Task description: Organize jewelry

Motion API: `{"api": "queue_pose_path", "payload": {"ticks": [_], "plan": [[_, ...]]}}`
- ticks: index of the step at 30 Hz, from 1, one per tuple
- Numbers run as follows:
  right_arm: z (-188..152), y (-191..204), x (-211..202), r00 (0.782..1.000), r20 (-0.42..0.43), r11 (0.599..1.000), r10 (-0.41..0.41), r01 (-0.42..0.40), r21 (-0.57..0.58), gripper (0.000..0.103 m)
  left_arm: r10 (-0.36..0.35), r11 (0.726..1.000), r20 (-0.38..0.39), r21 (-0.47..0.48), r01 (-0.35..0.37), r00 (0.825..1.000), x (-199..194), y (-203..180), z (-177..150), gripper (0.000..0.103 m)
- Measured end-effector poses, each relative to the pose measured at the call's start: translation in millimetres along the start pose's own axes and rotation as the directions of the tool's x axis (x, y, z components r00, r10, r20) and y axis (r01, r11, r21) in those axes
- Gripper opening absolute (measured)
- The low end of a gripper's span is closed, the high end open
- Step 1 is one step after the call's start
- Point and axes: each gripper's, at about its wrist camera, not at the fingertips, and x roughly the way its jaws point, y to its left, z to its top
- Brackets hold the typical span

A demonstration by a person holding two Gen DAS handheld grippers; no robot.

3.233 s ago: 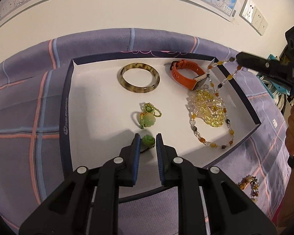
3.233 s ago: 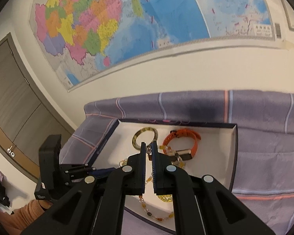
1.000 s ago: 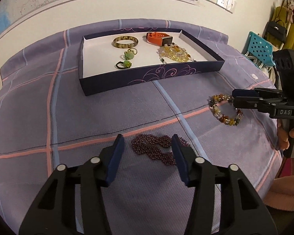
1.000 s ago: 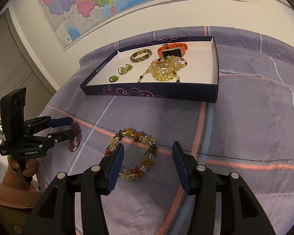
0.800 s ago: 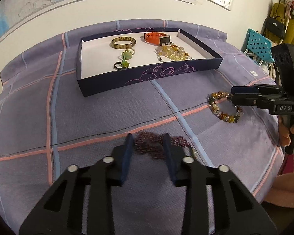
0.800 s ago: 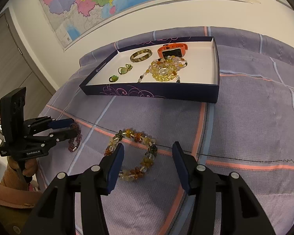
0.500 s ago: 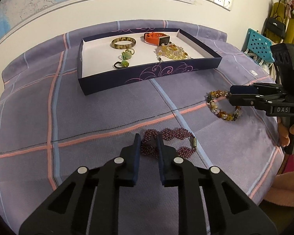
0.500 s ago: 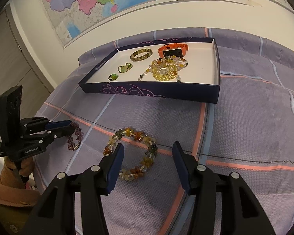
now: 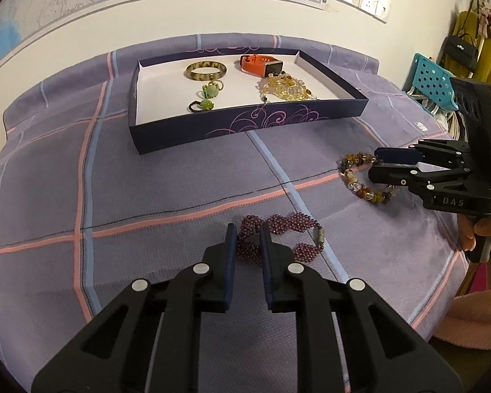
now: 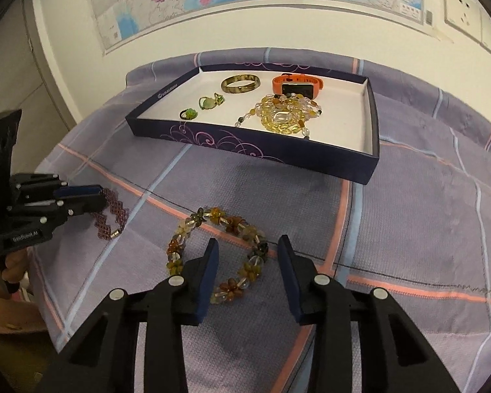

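On the purple plaid cloth (image 9: 167, 193), my left gripper (image 9: 248, 240) is clenched on the maroon beaded bracelet (image 9: 280, 229). Beyond it the dark tray (image 9: 245, 124) holds a bangle (image 9: 206, 71), an orange watch (image 9: 261, 64) and yellow beads (image 9: 286, 86). At right, my right gripper (image 10: 248, 255) is closing around the amber bracelet (image 10: 212, 252), pads not yet touching

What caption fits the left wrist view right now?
Left gripper shut on the purple beaded bracelet; right gripper closing around the amber bracelet.
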Motion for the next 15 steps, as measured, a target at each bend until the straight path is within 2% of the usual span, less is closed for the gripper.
{"api": "queue_pose_path", "payload": {"ticks": [2, 4, 6, 15], "plan": [[-0.3, 0.8, 0.1, 1.0, 0.001, 1.0, -0.006, 0.006, -0.004, 0.034, -0.005, 1.0, -0.001, -0.006, 0.005, 1.0, -0.1, 0.7, -0.9, 0.015], [-0.1, -1.6, -0.3, 1.0, 0.0, 1.0, -0.008, 0.008, 0.007, 0.018, -0.005, 1.0, -0.001, -0.006, 0.005, 1.0, 0.4, 0.8, -1.0, 0.015], [-0.1, -4.6, -0.8, 1.0, -0.001, 1.0, 0.003, -0.003, 0.022, 0.014, -0.007, 1.0, -0.003, -0.007, 0.007, 1.0, 0.6, 0.9, -1.3, 0.015], [-0.4, -3.1, -1.9, 1.0, 0.0, 1.0, 0.002, -0.002, 0.021, 0.01, -0.003, 1.0, -0.002, -0.007, 0.003, 1.0, 0.9, -0.5, -2.2, 0.016]]}}
